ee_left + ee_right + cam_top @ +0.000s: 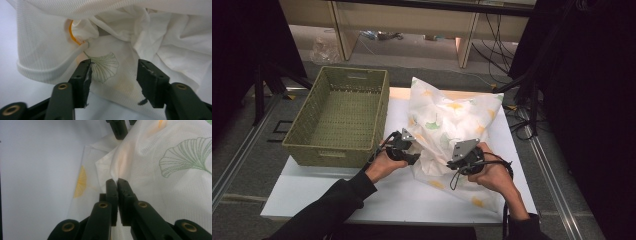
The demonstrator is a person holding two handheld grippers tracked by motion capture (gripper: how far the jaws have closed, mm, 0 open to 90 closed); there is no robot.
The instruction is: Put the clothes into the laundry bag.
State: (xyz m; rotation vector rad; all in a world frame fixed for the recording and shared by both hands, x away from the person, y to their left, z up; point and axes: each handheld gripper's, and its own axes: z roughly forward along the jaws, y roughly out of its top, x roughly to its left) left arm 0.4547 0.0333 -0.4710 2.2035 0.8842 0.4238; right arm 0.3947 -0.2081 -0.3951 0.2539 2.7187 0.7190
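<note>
Two grippers work our white leaf-printed sheer fabric (447, 130): right gripper (117, 182) pinches its edge as anchor, left gripper (113, 72) gapes, free to regrip.

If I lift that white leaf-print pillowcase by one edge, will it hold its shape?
Probably not. The pillowcase looks floppy: it bunches into soft folds. It seems thin and light, its weave half see-through. The right gripper, pinching one edge, would likely raise only that part.

A thin, finely woven white cloth cover (452, 130) printed with ginkgo leaves, matt and creased, lies on a smooth white tabletop (377, 192). Beside it, a green woven wicker basket (339, 117). Gripper jaws: matt black plastic.
</note>
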